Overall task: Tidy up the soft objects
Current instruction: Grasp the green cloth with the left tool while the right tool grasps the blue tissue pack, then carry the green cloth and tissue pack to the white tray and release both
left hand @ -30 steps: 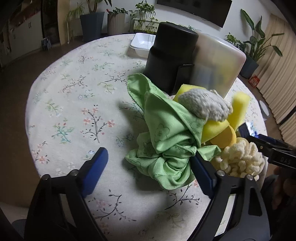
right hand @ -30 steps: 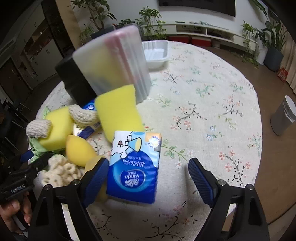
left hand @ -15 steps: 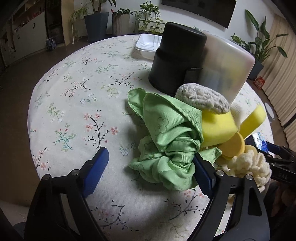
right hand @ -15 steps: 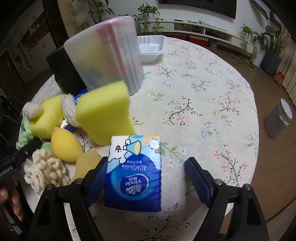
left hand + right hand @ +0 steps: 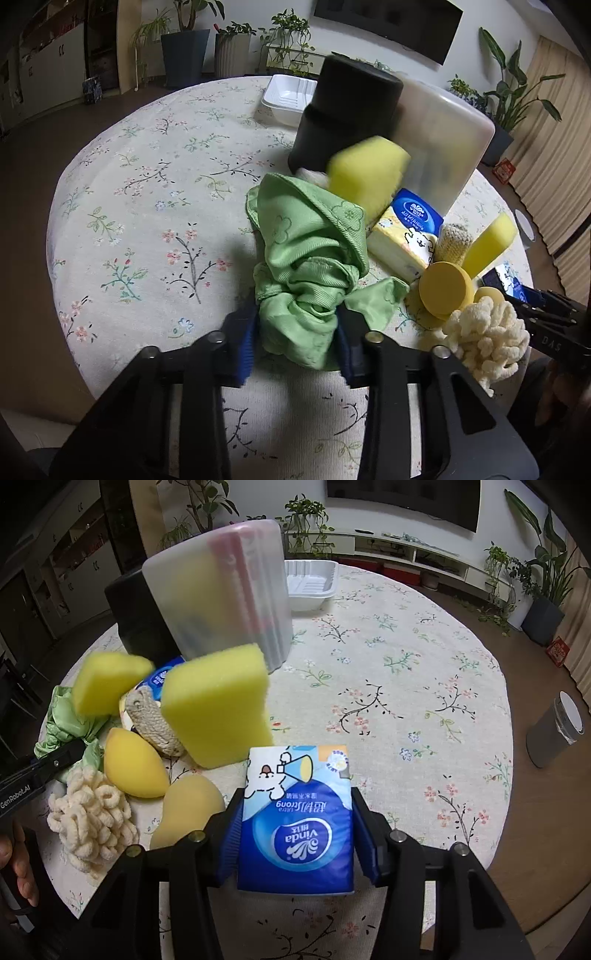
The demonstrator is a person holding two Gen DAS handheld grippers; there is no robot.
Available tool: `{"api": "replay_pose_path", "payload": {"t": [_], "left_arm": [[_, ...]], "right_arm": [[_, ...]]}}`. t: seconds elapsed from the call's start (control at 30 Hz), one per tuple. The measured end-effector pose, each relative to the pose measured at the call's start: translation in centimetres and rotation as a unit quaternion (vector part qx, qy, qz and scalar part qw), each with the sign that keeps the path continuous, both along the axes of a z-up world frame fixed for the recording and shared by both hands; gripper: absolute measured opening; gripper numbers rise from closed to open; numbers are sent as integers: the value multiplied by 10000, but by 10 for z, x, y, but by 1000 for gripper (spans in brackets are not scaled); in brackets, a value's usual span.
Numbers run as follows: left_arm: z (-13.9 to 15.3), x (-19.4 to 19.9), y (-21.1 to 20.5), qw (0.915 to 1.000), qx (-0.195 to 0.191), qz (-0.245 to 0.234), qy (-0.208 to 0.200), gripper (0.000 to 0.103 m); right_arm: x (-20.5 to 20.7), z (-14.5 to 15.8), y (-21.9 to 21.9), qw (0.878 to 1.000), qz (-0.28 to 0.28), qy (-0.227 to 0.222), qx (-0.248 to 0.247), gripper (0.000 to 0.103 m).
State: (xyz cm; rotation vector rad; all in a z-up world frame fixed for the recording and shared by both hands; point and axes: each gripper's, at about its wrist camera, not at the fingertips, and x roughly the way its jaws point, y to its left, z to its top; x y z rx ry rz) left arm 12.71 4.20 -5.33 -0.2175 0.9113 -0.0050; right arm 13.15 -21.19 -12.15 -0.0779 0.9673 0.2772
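Note:
My left gripper is shut on the near end of a crumpled green cloth on the floral tablecloth. My right gripper is shut on a blue Vinda tissue pack. Between them lies a pile of soft things: a blurred yellow sponge, a second tissue pack, a knitted scrubber, a large yellow sponge, round yellow puffs, and a cream looped scrubber. The green cloth also shows in the right wrist view.
A black cylinder and a frosted plastic bin stand behind the pile. A white tray sits at the table's far edge. The round table has bare cloth to the right, and a grey bin stands on the floor.
Both grippers have closed: the left on the green cloth, the right on the tissue pack. A yellow sponge in the pile has shifted and is blurred; the second tissue pack is now uncovered.

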Motion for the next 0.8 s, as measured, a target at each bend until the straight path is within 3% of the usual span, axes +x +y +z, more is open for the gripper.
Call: {"api": "replay_pose_path", "payload": {"t": [0.5,0.8], "left_arm": [[20,-39,4,9995,-226,-174,-164,28],[41,-39,36,9993,-250,-56,-275,28]], "right_arm": [[-21,22,-18,9992,-189,-225,287,55],[-18,38,-48,9981,-409,-318,339,55]]}}
